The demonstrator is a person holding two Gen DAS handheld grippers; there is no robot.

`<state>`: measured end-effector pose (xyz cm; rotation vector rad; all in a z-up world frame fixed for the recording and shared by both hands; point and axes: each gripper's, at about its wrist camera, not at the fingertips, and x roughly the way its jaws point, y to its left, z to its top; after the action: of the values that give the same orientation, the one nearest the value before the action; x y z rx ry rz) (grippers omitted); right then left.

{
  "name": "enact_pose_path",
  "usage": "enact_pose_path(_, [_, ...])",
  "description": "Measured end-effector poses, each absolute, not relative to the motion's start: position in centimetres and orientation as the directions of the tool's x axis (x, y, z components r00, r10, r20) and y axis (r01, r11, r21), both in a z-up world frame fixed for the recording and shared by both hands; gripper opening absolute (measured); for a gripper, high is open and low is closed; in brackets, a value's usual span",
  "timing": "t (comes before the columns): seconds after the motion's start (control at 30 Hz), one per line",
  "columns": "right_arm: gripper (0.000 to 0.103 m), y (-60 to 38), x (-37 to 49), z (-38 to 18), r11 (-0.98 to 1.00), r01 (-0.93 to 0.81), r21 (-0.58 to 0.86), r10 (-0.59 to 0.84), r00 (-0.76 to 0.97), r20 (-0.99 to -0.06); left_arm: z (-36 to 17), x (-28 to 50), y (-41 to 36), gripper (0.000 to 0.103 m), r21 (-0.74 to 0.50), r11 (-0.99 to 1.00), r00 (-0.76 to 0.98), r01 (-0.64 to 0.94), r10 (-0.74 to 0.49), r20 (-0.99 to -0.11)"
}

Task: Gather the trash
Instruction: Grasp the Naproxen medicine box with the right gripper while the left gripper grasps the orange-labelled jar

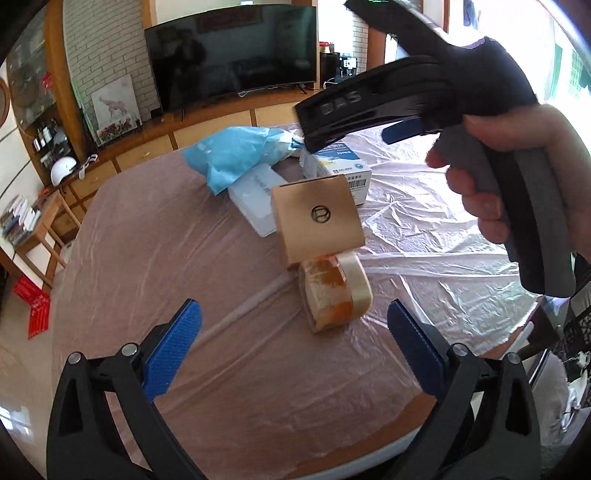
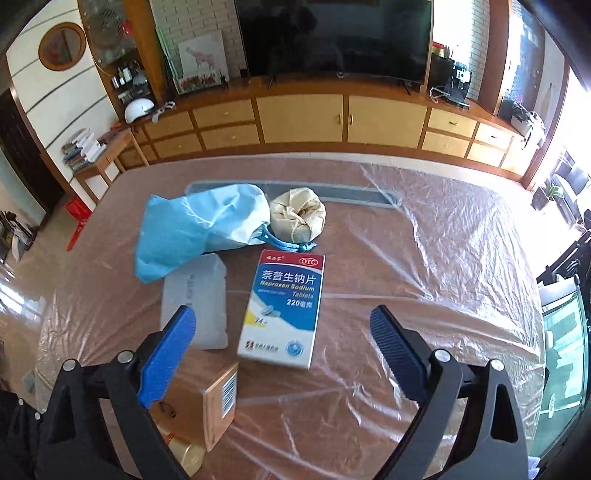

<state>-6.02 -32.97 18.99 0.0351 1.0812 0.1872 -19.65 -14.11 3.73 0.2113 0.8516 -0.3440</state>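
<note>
Trash lies on a table under clear plastic film (image 2: pixel 443 258). My right gripper (image 2: pixel 282 313) is open above a white and blue medicine box (image 2: pixel 291 273), its pads well clear of the box sides. Beside the box are a white plastic case (image 2: pixel 195 302), a blue bag (image 2: pixel 192 229), a beige cloth pouch (image 2: pixel 297 218) and a brown carton (image 2: pixel 221 406). My left gripper (image 1: pixel 295 325) is open and empty, just short of a tape roll (image 1: pixel 332 291) that leans by the brown carton (image 1: pixel 317 218). In the left wrist view a hand (image 1: pixel 517 177) holds the right gripper over the medicine box (image 1: pixel 351 173).
A grey strip (image 2: pixel 332 192) lies at the table's far side. Beyond it stands a long wooden cabinet (image 2: pixel 343 118) with a television (image 2: pixel 332 33). The table's near rounded edge (image 1: pixel 369 435) is close under the left gripper. Bare film spreads to the right (image 1: pixel 443 258).
</note>
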Motion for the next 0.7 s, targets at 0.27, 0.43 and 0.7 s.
enact_pose_path(0.27, [0.089, -33.1, -4.2, 17.1, 0.982, -0.11, 0.154, 0.186, 0.411, -0.893, 3.0, -18.2, -16.0, 0.093, 0.071, 0.921, 0.613, 0.382, -0.195, -0.766])
enact_pose_path(0.43, [0.083, -32.7, -3.4, 16.2, 0.982, -0.109, 0.154, 0.184, 0.386, -0.904, 2.7, -17.6, -16.0, 0.084, 0.051, 0.929, 0.597, 0.367, -0.193, -0.779])
enact_pose_path(0.7, [0.072, -32.2, -3.0, 15.4, 0.98, -0.118, 0.159, 0.191, 0.357, -0.914, 2.2, -17.5, -16.1, 0.068, 0.047, 0.92, 0.574, 0.39, -0.203, -0.794])
